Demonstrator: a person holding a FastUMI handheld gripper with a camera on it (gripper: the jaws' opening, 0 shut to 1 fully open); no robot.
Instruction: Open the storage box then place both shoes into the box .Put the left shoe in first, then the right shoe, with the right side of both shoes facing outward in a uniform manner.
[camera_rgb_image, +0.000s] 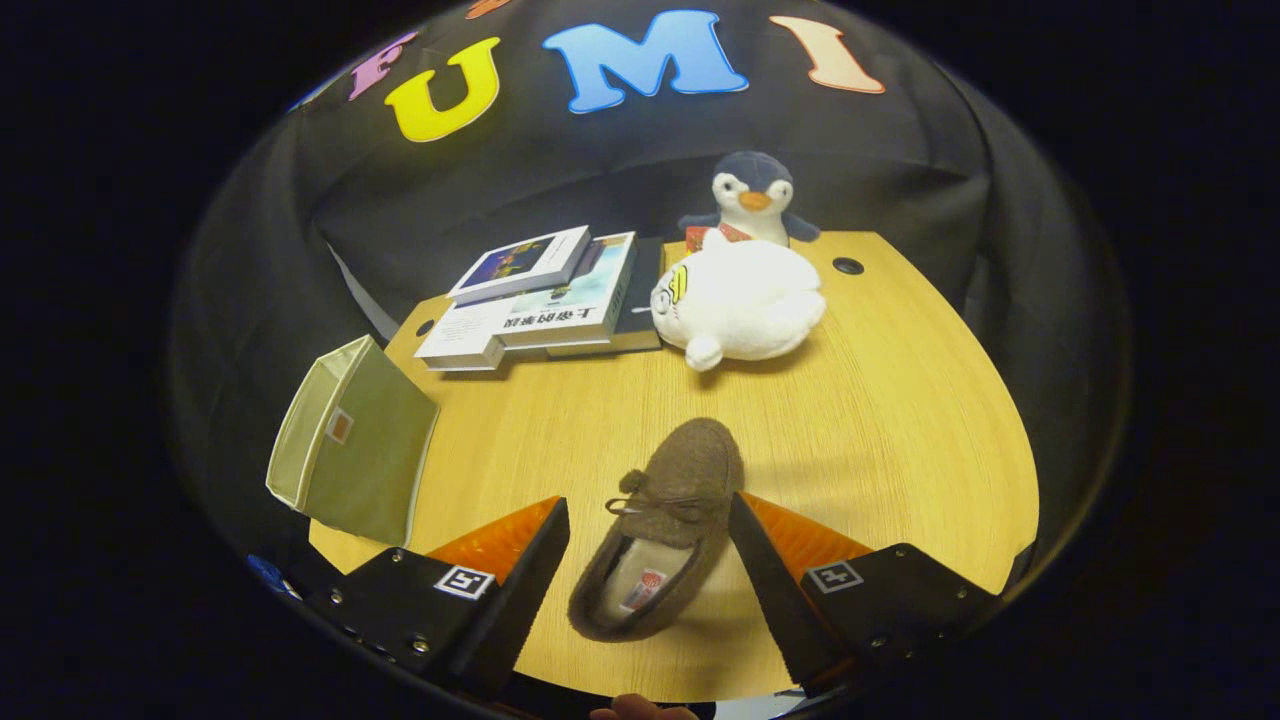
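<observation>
Gripper view: one fisheye look forward along the fingers, taken from above a wooden table (900, 420).
Gripper (650, 570): lower centre of the frame, jaws spread wide and released; the two fingers stand on either side of a shoe without both pressing on it. The right finger's inner edge looks to be at or very near the shoe's side; the left finger stands clear of it.
Shoe (655, 535): lower centre, between the fingers, a brown fuzzy slipper with a small bow, sole down on the table, toe pointing away and heel opening nearest the camera. Whether it is the left or right one I cannot tell.
Why so held: my judgement is that the fingers straddle the slipper's middle so that closing would pinch it across its width, where it is narrow and soft enough to grip.
Storage box (350, 450): left of the frame, a green fabric box at the table's left edge, tilted, well apart from the shoe. Whether it is open I cannot tell.
Task state: judged from this layout, no shoe is in the box yet.
Books (540, 300): upper left of centre, stacked flat beyond the shoe.
White plush (740, 300): upper centre, lying beside the books.
Penguin plush (752, 200): top centre, upright behind the white one.
Count: shoes one; boxes one; plush toys two; books at least three.
</observation>
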